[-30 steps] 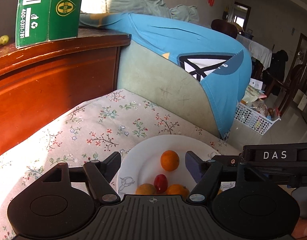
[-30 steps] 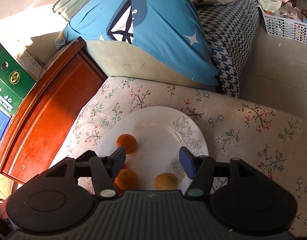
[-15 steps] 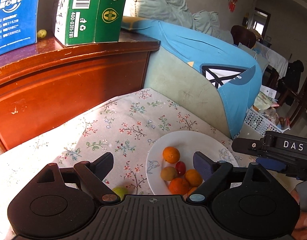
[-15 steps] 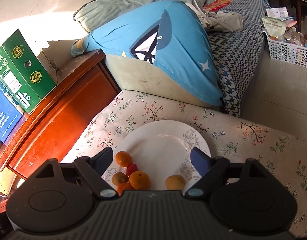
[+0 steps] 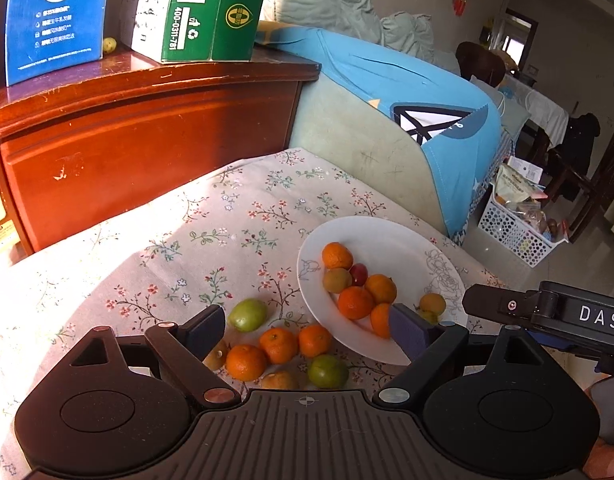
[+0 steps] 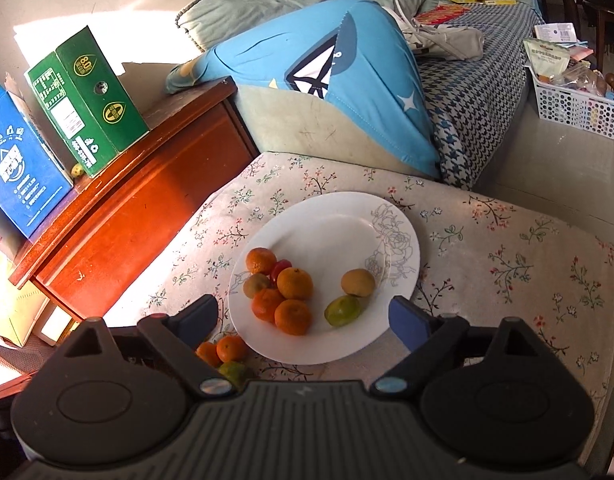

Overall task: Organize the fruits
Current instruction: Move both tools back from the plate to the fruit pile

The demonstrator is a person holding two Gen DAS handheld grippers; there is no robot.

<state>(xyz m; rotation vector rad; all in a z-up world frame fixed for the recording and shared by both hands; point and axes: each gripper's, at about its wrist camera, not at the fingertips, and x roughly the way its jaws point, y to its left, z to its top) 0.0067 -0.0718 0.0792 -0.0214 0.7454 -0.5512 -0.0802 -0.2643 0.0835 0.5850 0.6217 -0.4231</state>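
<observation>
A white plate sits on the floral cloth and holds several oranges, a small red fruit, a brownish fruit and a green fruit. Loose fruit lies on the cloth left of the plate: three oranges, a green fruit, another green one and brownish ones. My left gripper is open and empty above the loose fruit. My right gripper is open and empty above the plate's near edge; its body also shows in the left wrist view.
A red-brown wooden cabinet stands at the left with a blue box and a green box on top. A sofa with a blue cushion is behind the table. A white basket stands on the floor at right.
Both grippers have pulled back and up from the plate. More of the cloth shows now, and the loose fruit left of the plate has come into view. Both stay open.
</observation>
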